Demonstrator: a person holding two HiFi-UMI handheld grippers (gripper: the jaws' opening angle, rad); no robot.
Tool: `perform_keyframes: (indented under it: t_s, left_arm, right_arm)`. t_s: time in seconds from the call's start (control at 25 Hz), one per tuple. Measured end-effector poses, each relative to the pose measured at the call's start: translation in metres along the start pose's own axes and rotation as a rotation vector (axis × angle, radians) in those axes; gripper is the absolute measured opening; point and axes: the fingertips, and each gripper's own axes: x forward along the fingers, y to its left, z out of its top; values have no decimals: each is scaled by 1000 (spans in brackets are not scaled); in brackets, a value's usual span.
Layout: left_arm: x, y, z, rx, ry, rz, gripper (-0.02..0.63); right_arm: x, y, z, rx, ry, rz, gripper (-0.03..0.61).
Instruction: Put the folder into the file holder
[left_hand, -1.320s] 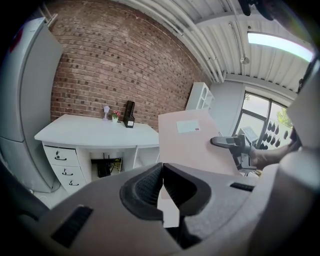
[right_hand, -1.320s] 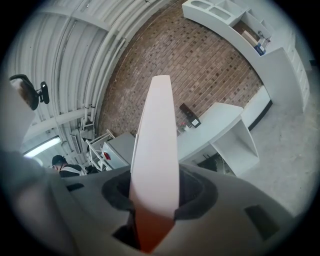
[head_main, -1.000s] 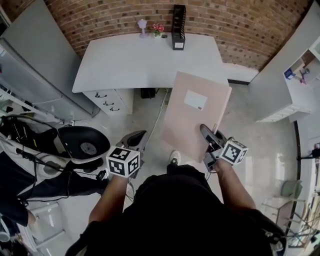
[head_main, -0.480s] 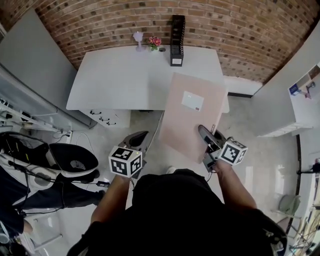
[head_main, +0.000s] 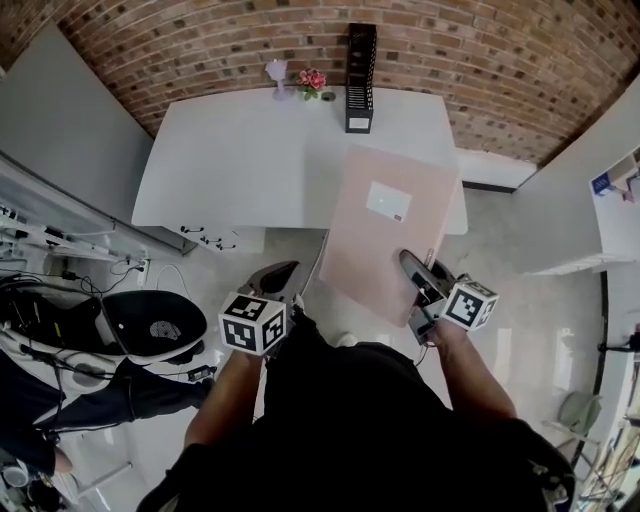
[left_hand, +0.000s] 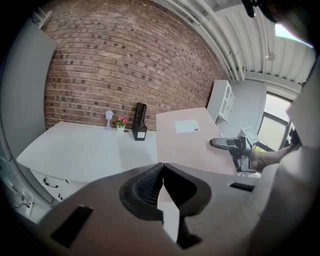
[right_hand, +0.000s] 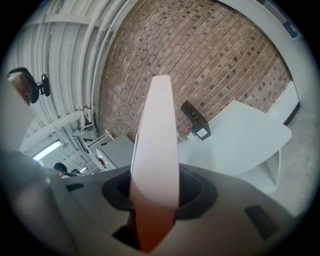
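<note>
Clamps pink folder (head_main: 385, 225) at near edge with right gripper (head_main: 418, 280); aims long axis near 12 o'clock, toward black file holder (head_main: 359, 70) on desk (head_main: 240, 150). Holds left gripper (head_main: 275, 280) closed, empty.

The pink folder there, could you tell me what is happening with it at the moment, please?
A person with a gripper in each hand holds the folder: the right gripper is clamped on its near edge, keeping it in the air in front of the white desk. The left gripper is shut and empty. The black file holder stands at the desk's far edge by the brick wall; the folder is not yet in it.
</note>
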Motion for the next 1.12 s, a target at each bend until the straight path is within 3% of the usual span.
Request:
perform_keyframes:
  t_s: [0.28,0.68,1.12]
  left_arm:
    - [31,38,-2,-37,39,-37,5]
    - [107,117,96,57,-6,-140,5]
    - [165,213,162,118,0,-221,5]
  right_arm:
    - [33,-13,11,-6,10,-43,173]
    - [129,-29,80,-62,-30,-139,173]
    - [222,-37,143,-72,-158,-224,173]
